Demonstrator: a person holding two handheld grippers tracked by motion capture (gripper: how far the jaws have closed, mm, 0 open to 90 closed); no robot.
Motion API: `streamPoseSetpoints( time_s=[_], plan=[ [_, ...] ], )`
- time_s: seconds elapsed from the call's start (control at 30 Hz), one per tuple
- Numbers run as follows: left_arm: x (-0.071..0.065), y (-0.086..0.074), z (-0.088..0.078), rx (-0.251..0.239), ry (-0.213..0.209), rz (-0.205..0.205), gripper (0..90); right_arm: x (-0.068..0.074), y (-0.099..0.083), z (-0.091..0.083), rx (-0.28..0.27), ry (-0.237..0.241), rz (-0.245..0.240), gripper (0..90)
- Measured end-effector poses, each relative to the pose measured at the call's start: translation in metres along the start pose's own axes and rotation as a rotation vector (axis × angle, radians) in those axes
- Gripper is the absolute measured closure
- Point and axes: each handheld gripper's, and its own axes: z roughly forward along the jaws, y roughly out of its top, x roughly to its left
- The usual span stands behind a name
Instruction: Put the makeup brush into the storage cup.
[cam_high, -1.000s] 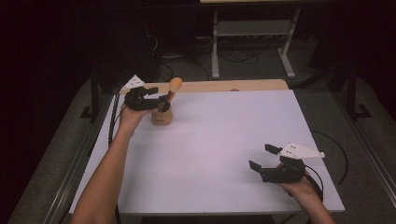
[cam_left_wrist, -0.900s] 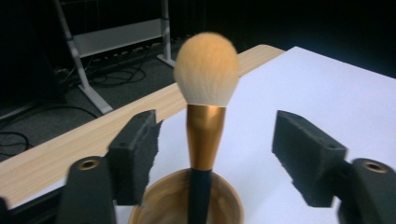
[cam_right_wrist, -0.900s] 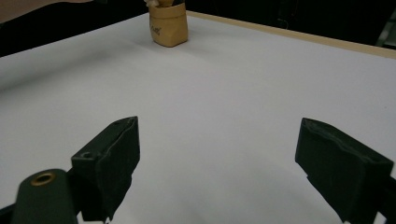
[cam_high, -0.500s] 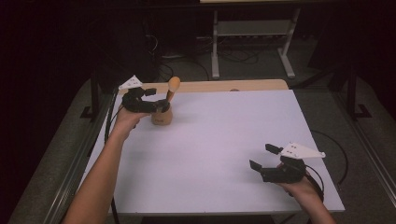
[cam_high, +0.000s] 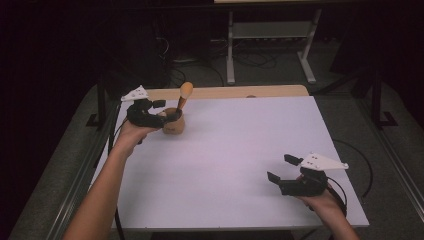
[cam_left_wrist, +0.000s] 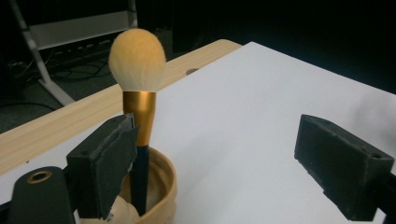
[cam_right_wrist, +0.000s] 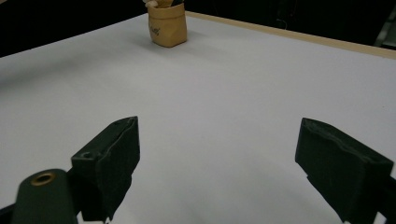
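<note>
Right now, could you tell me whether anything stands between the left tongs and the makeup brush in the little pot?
Nothing visible does. The left tongs are open at the makeup brush, which stands in the tan pot; one jaw is right beside the gold ferrule, though contact cannot be told. The other jaw stands well off over the bare white table.

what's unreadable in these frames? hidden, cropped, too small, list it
- Brush handle's lower end: left gripper view, hidden inside the cup.
- Cup's base: left gripper view, cut by bottom edge.
- Print on cup: right gripper view, too small.
- Brush: right gripper view, cut by top edge.
</note>
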Motion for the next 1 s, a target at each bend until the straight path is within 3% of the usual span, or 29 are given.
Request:
streamPoseSetpoints(
  time_s=[0.57, 0.63, 1.0],
  plan=[
    [-0.034, -0.020, -0.013, 0.036, -0.051, 0.010, 10.6, 0.001, 0.000, -0.001, 0.000, -0.002, 0.005, 13.3],
    [-0.039, -0.023, -0.014, 0.038, -0.046, 0.027, 10.6, 0.001, -0.001, -0.001, 0.000, -0.002, 0.004, 13.3],
    [-0.063, -0.041, -0.024, 0.003, -0.066, 0.027, 10.9, 0.001, 0.000, -0.002, -0.001, -0.003, 0.002, 13.3]
  ],
)
